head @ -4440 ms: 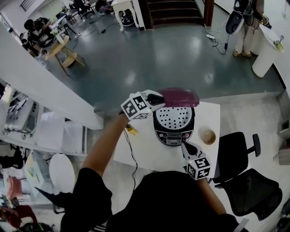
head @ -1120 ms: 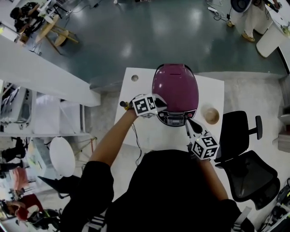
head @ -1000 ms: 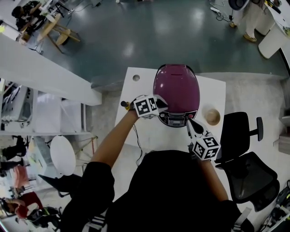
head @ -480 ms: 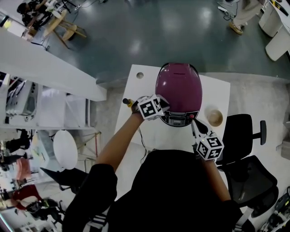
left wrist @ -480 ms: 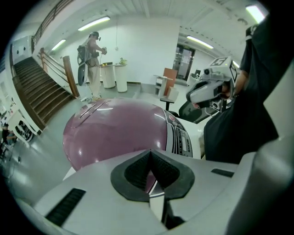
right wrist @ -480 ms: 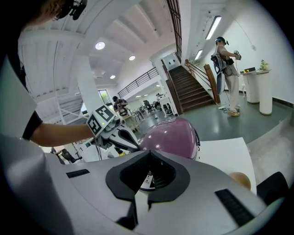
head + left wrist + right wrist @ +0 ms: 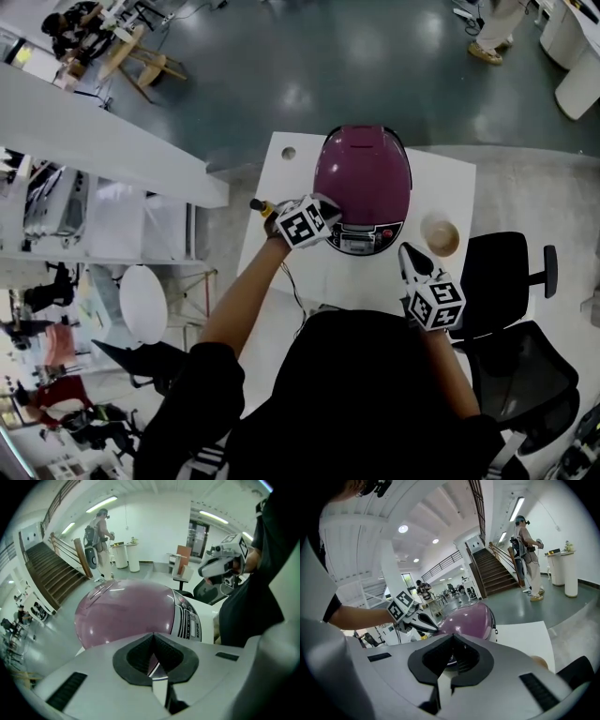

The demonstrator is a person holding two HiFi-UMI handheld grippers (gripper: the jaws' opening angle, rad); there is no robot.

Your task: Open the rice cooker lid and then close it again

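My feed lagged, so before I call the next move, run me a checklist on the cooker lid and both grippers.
1. Rice cooker lid down: ok, it looks closed. Whether it has latched: cannot tell.
2. Left gripper jaws together, holding nothing: ok.
3. Left gripper clear of the lid: cannot tell. Its tip sits at the lid's front left edge.
4. Right gripper jaws together and empty, apart from the lid: ok.
5. Bowl upright on the table to the right of the lid, touched by neither gripper: ok.
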